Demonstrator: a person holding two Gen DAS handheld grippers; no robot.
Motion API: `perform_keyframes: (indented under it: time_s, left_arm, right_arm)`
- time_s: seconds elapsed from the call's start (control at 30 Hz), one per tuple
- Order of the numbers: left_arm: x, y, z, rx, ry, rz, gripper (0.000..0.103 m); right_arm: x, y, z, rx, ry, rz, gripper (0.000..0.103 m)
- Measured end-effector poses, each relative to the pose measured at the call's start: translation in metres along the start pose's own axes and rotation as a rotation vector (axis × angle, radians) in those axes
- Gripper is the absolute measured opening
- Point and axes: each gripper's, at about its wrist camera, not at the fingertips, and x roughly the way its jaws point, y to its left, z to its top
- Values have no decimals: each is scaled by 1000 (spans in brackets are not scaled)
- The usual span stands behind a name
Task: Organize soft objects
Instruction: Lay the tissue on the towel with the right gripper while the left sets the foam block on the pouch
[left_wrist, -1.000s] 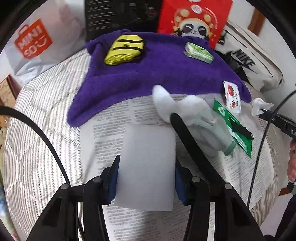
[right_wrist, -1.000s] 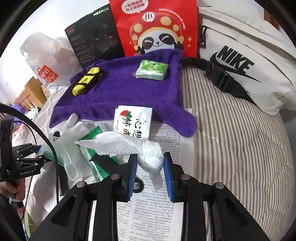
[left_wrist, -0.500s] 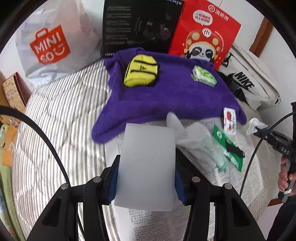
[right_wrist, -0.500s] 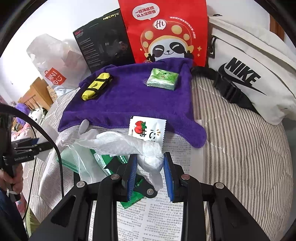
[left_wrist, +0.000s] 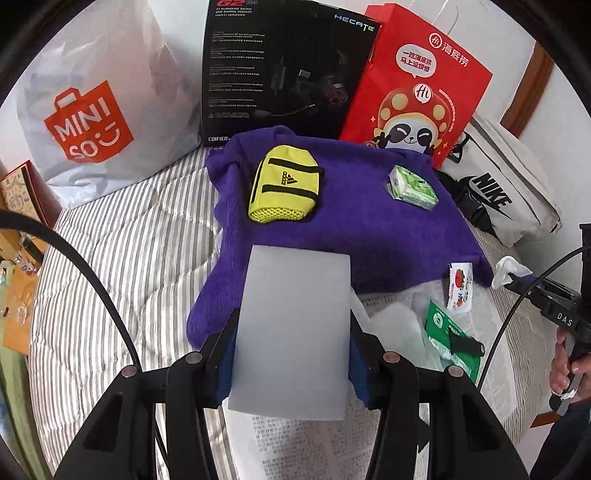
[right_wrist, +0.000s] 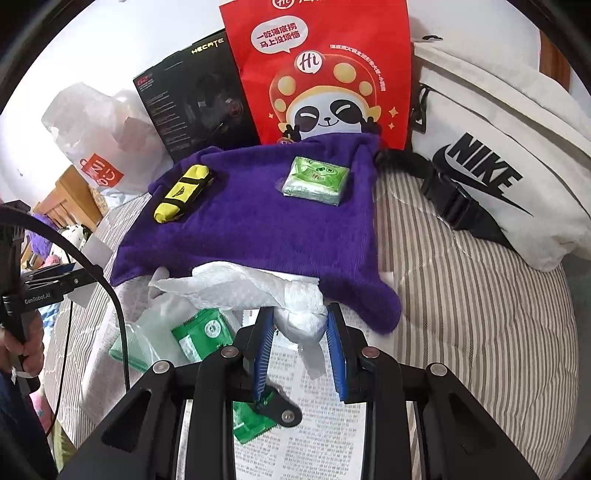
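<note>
My left gripper (left_wrist: 291, 339) is shut on a flat grey foam pad (left_wrist: 291, 332) and holds it above the near edge of a purple towel (left_wrist: 369, 236). On the towel lie a yellow adidas pouch (left_wrist: 282, 190) and a green tissue pack (left_wrist: 412, 186). My right gripper (right_wrist: 299, 339) is shut on a crumpled white paper towel (right_wrist: 255, 288), lifted over the newspaper (right_wrist: 314, 443) just short of the towel (right_wrist: 258, 229). A clear plastic glove (right_wrist: 162, 321), green packets (right_wrist: 203, 332) and a strawberry sachet (left_wrist: 459, 286) lie on the newspaper.
Along the back stand a Miniso bag (left_wrist: 92, 122), a black headset box (left_wrist: 284, 70) and a red panda bag (left_wrist: 417, 99). A white Nike bag (right_wrist: 495, 173) lies at the right. All rest on a striped bed (left_wrist: 122, 258).
The left gripper has lifted and drawn back with the foam pad, now over the towel's near edge. The right gripper has risen and moved forward with the paper towel, covering the strawberry sachet.
</note>
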Motion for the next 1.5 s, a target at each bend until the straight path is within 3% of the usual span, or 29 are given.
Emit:
perform_keyframes:
  time_s: [0.87,1.17,1.5]
  left_arm:
    - [56,-8,79,-2,-26,-45,49]
    - [87,-7,77,19,-3,-35,49]
    - [89,-4,66,41,-1,-52,50]
  right_arm:
    - [56,-4,69,23,-14,-48,28]
    - [90,-11,75,43,26,-72,28]
    - [119,-6,82,29,67,-79,28]
